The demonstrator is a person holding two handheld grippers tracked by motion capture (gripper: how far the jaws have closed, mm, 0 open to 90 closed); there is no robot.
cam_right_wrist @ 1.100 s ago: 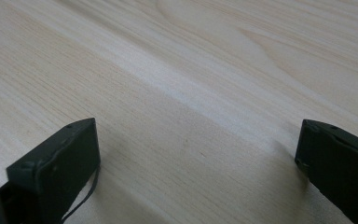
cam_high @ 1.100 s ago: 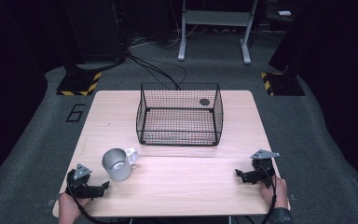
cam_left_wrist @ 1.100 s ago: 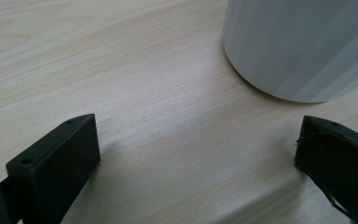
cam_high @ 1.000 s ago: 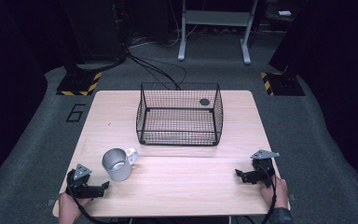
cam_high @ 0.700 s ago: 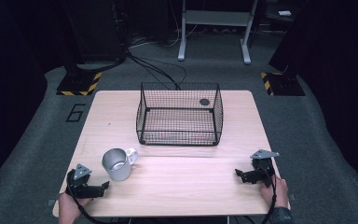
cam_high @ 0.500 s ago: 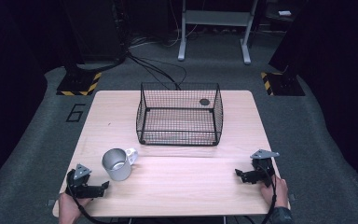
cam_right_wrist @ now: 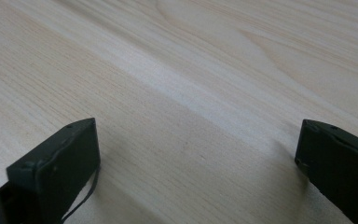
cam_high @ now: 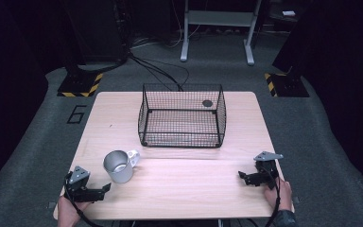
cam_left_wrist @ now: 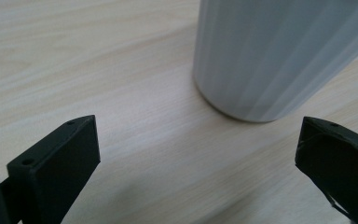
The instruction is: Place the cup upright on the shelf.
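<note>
nothing has moved over the last second: the left gripper [cam_high: 105, 188] waits wide open just beside the upright grey metal mug [cam_high: 118, 166], so no grasp has begun, and the right gripper [cam_high: 242, 177] rests open on the pale wooden table [cam_high: 184, 189].

One number on the floor, nothing else to read

A big digit "6" [cam_high: 77, 114] is marked in dark paint on the grey floor [cam_high: 38, 142], just beside the left edge of the table [cam_high: 194, 189], at about ten o'clock from the table's middle. At eleven and at two o'clock, two floor plates [cam_high: 80, 85] carry yellow and black warning stripes, a sign without words. The mug [cam_high: 118, 166] and the wire basket [cam_high: 182, 116] show no label or brand.
</note>
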